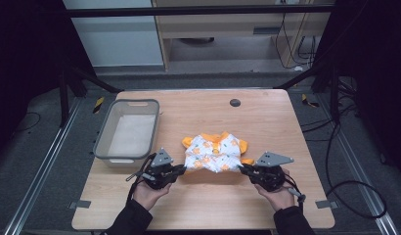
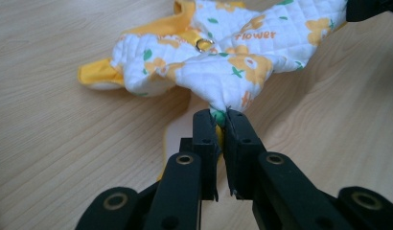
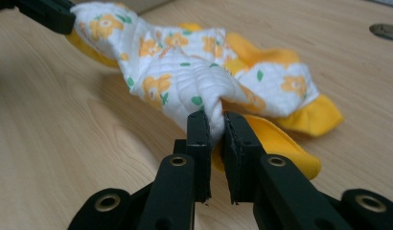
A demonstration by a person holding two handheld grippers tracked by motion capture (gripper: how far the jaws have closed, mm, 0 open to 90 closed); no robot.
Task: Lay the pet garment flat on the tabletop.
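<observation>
Fabric is bunching between the jaws of both tools: a small quilted garment (image 1: 215,152), white with orange flowers and yellow lining, is lying near the middle of the wooden table (image 1: 267,117), toward the person's side, and each near corner is being pinched. From the high view, the left gripper (image 1: 181,169) is clamping the garment's left corner and the right gripper (image 1: 243,170) is clamping its right corner, with the cloth stretching between them and its far part spreading on the wood. That view is also showing a grey plastic basket (image 1: 103,138) sitting at the table's left, well apart from the garment, and a dark round disc (image 1: 234,103) set in the tabletop farther back. The left gripper view is bringing out details the overhead camera is blurring: the left gripper (image 2: 222,120) is squeezing a tight twist of cloth, a metal snap (image 2: 203,45) is glinting near the collar, and the word "Flower" is reading on the quilting. The right gripper view is showing the right gripper (image 3: 216,123) closing on a white fold, with a yellow flap (image 3: 276,143) of lining hanging just beside the jaws and resting on the wood. The pinched corners are sitting raised off the table while the far sleeves are touching it.
</observation>
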